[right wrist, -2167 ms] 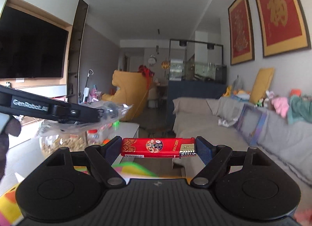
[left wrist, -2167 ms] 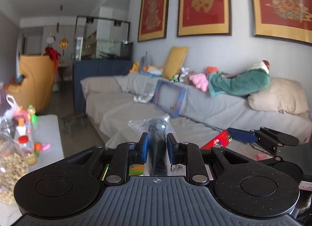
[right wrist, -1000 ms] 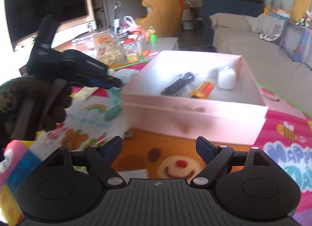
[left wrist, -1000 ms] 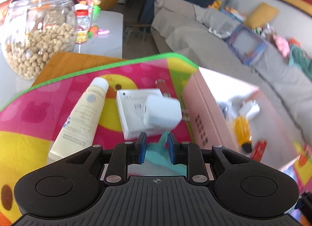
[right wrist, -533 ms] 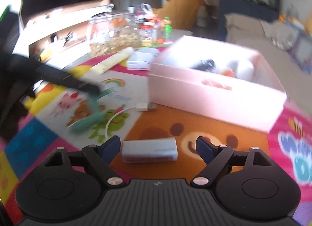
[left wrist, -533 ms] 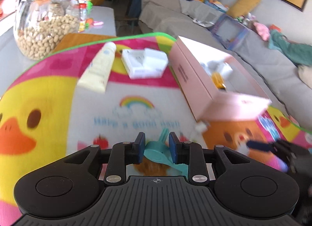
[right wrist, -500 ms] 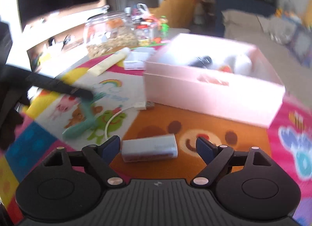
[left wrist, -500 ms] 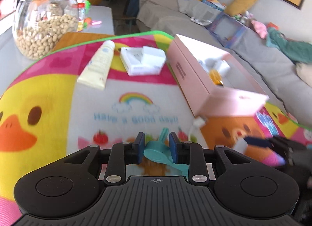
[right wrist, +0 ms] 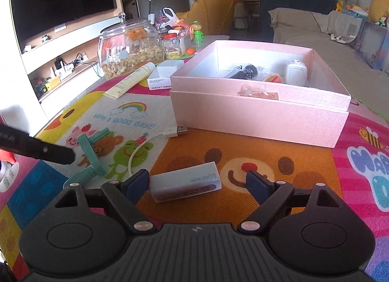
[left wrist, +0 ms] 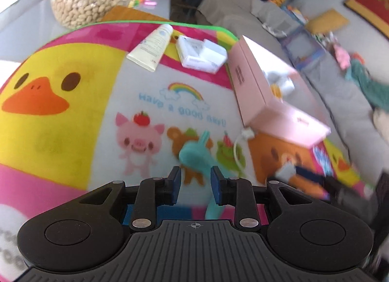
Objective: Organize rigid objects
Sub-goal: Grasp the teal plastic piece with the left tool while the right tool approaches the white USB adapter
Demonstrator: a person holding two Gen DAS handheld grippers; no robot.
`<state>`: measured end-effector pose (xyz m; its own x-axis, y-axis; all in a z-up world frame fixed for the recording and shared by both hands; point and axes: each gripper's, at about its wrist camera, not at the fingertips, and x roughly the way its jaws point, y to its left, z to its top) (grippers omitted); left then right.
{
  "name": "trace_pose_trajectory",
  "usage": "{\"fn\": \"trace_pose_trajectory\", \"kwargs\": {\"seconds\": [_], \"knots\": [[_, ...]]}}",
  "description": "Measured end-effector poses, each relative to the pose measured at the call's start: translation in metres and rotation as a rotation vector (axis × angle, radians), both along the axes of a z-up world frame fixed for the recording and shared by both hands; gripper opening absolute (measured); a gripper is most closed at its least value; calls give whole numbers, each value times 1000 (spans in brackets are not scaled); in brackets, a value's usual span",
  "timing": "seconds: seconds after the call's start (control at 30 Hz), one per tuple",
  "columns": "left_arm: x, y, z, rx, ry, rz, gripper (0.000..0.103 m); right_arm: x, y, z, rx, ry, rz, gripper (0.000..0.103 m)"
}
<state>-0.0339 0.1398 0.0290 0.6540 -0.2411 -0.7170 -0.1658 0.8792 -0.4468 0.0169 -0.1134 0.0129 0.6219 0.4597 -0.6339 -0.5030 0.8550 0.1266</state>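
A teal plastic tool (left wrist: 197,155) lies on the cartoon play mat (left wrist: 73,102). My left gripper (left wrist: 195,184) has its jaws a small way apart around the tool's stem; contact is not clear. In the right wrist view the tool (right wrist: 91,150) sits at the left gripper's tip. My right gripper (right wrist: 197,184) is open, with a small white rectangular box (right wrist: 186,182) lying between its fingers on the mat. The pink box (right wrist: 257,109) behind holds a black bagged item, a white device and orange items.
A white USB cable (right wrist: 155,138) lies between the tool and the pink box. A cream tube (right wrist: 132,80) and a white charger box (right wrist: 165,72) lie further back. A glass jar of nuts (right wrist: 130,48) and small bottles stand beyond the mat. A sofa is to the right.
My left gripper's jaws have parted slightly around the teal tool, which now rests low on the mat. My right gripper has moved down, open, around the small white box.
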Motion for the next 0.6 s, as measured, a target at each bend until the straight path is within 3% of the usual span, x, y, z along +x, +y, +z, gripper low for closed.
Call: {"fn": "trace_pose_trajectory", "kwargs": {"seconds": [0.2,0.37,0.5,0.6], "knots": [[33,-17,-1,64,-37,4,30,0,-1,-1,2,0,-3,87],[40,-47,-3,205,-71,-108,30,0,0,-1,4,0,-3,87],[30,-68,-11,383,-108,-178,31,0,0,-1,5,0,-3,87],[26,-65,-11,393,-126,-160,30,0,-1,-1,6,0,-3,87]]}}
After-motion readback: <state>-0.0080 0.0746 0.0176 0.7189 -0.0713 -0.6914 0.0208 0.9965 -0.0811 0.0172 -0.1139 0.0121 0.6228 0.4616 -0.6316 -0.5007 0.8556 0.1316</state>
